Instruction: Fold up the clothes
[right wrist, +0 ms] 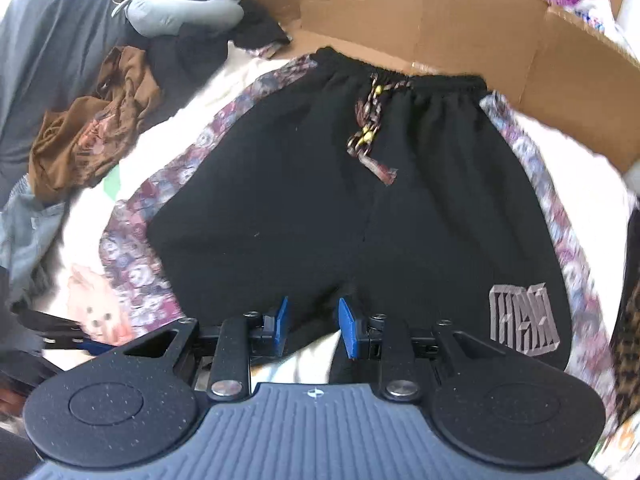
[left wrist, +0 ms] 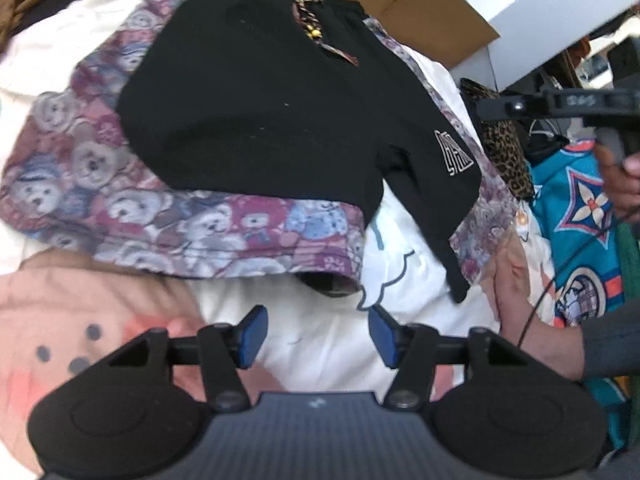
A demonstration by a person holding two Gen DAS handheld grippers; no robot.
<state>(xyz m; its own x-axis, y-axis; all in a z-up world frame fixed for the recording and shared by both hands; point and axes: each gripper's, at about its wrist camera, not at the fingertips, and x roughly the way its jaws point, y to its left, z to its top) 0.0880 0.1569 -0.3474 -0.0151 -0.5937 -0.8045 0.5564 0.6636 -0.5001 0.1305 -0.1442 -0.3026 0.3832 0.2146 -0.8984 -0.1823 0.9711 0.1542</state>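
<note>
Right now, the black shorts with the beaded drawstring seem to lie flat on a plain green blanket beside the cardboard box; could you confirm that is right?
Not quite: the black shorts with the beaded drawstring lie on a teddy-bear print fabric, not a plain green blanket. The left wrist view shows the bears clearly. The cardboard box is indeed beside them.

One pair of black shorts (right wrist: 320, 208) lies spread out, with one grey logo (right wrist: 524, 320) on a leg and one drawstring (right wrist: 370, 136) carrying two groups of yellow beads. Around it are one crumpled brown garment (right wrist: 88, 136), one teal printed garment (left wrist: 576, 240), one leopard-print cloth (left wrist: 506, 152) and one cardboard box (right wrist: 460, 28). Two grippers show: the left gripper (left wrist: 318, 334) and the right gripper (right wrist: 312, 326), each with two blue pads.
</note>
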